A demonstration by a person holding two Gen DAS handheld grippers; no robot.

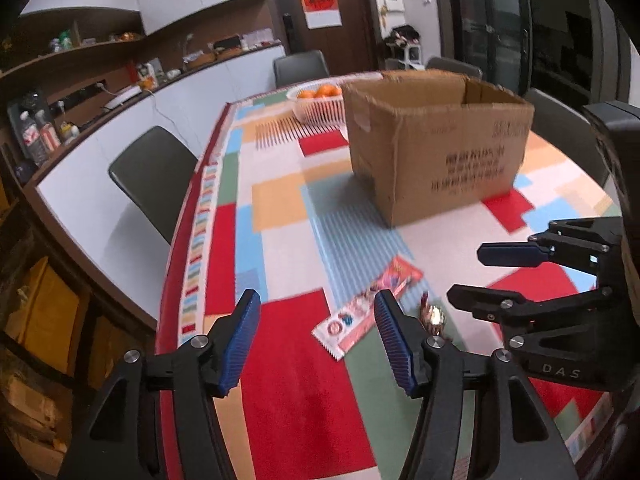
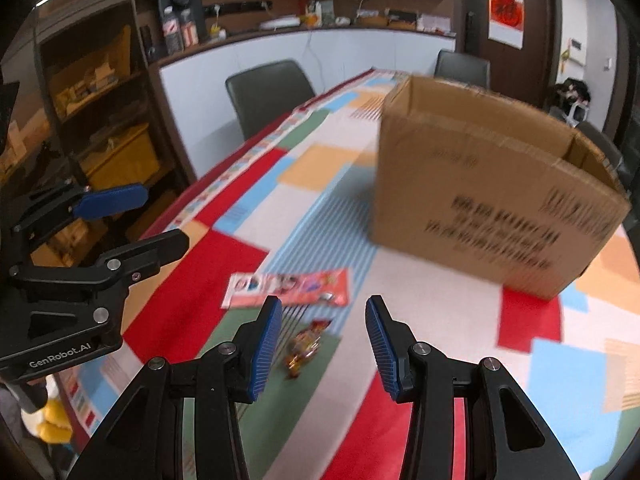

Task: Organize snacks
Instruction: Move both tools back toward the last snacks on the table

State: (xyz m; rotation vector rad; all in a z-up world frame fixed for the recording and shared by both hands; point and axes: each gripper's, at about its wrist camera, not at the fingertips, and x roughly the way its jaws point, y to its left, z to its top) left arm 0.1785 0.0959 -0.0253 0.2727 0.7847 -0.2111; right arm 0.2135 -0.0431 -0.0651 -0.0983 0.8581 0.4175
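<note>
A flat red and white snack packet (image 1: 366, 312) (image 2: 288, 288) lies on the patchwork tablecloth, and a small gold-wrapped sweet (image 1: 434, 316) (image 2: 304, 346) rests just beside it. Behind them stands an open cardboard box (image 1: 432, 140) (image 2: 492, 200). My left gripper (image 1: 316, 340) (image 2: 136, 220) hovers above the cloth just short of the packet, jaws open, nothing between them. My right gripper (image 2: 320, 340) (image 1: 466, 272) is open too, poised over the sweet without touching it.
A white basket (image 1: 320, 110) of oranges sits behind the box. Dark chairs (image 1: 154, 176) (image 2: 268, 92) line the table's left side. A counter and shelves with bottles run along the wall. A yellow toy (image 2: 54, 420) shows below the table edge.
</note>
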